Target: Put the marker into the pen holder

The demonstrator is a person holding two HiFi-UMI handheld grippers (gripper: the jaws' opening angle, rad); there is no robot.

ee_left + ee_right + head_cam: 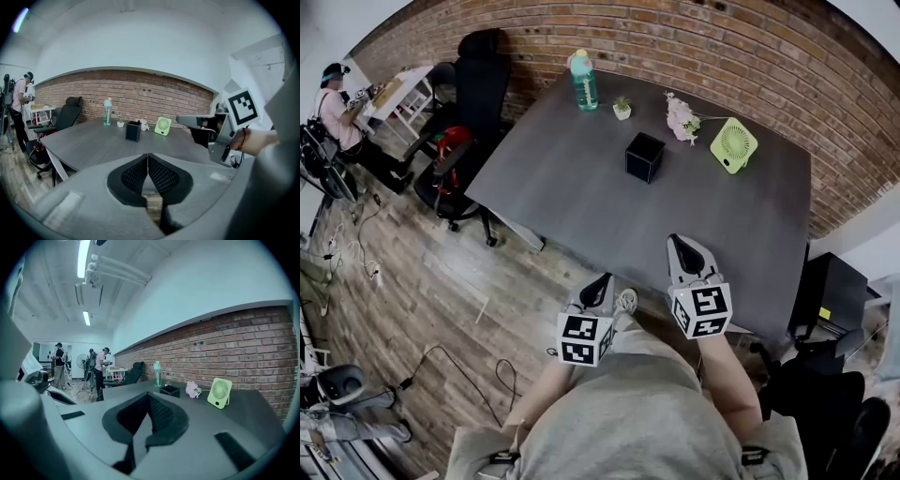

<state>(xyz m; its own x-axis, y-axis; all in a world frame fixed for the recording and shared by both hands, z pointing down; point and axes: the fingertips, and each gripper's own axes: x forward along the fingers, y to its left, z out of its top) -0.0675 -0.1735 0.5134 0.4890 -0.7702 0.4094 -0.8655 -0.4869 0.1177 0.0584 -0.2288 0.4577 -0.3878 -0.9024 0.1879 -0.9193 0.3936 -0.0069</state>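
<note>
The black square pen holder (644, 157) stands open-topped near the middle of the dark grey table (581, 206). It also shows in the left gripper view, pen holder (133, 131), and the right gripper view, pen holder (169, 390). No marker shows in any view. My left gripper (604, 279) is shut and empty, just off the table's near edge. My right gripper (679, 240) is shut and empty over the near part of the table, well short of the holder. Both pairs of jaws meet tip to tip, left gripper (148, 157), right gripper (149, 397).
Along the table's far side stand a teal water bottle (584, 81), a small potted plant (622, 109), pink flowers (681, 118) and a green fan (733, 145). Black office chairs (478, 84) stand at the table's left. A person (342, 112) works far left.
</note>
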